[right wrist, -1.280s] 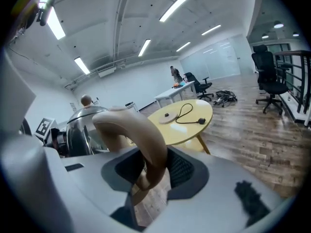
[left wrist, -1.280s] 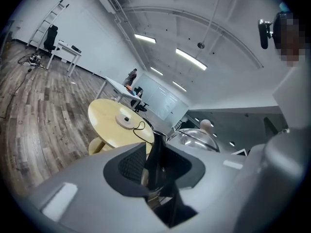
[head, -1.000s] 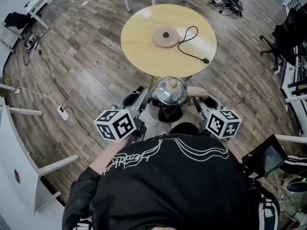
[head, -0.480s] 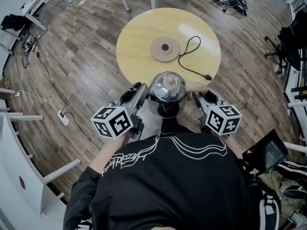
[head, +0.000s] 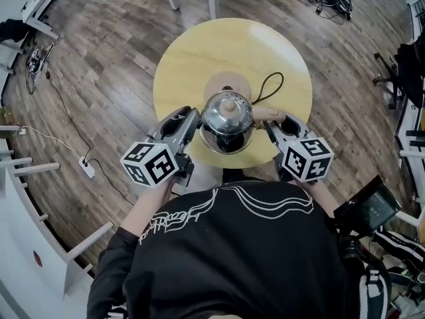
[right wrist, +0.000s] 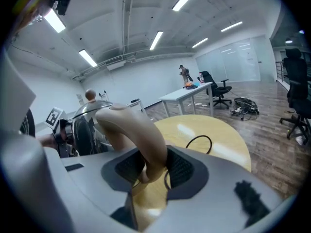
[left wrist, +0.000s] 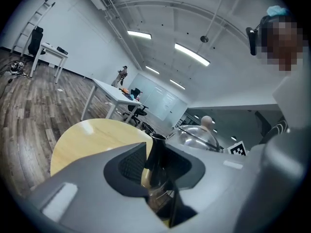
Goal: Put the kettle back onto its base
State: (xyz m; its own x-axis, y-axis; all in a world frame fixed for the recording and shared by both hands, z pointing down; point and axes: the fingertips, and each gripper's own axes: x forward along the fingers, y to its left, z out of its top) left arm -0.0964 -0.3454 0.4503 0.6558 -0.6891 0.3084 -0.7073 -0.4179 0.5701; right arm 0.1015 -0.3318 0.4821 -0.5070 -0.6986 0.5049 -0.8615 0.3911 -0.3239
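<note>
The head view looks steeply down from above the person (head: 232,244) onto the round table (head: 192,52). The kettle (head: 227,115) is near mid-frame, with the left gripper (head: 189,119) on its left and the right gripper (head: 271,121) on its right. Each gripper view sits low, right up against the kettle, and faces almost level across the table top toward the ceiling (left wrist: 160,23). All three views share the kettle and table. The left gripper view also catches the other gripper's marker cube (left wrist: 236,149).

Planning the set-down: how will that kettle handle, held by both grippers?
The kettle is probably slippery: its body is polished metal. Gripped at the handle and the spout, it likely won't swing. Its wide, round body looks unlikely to tip.
</note>
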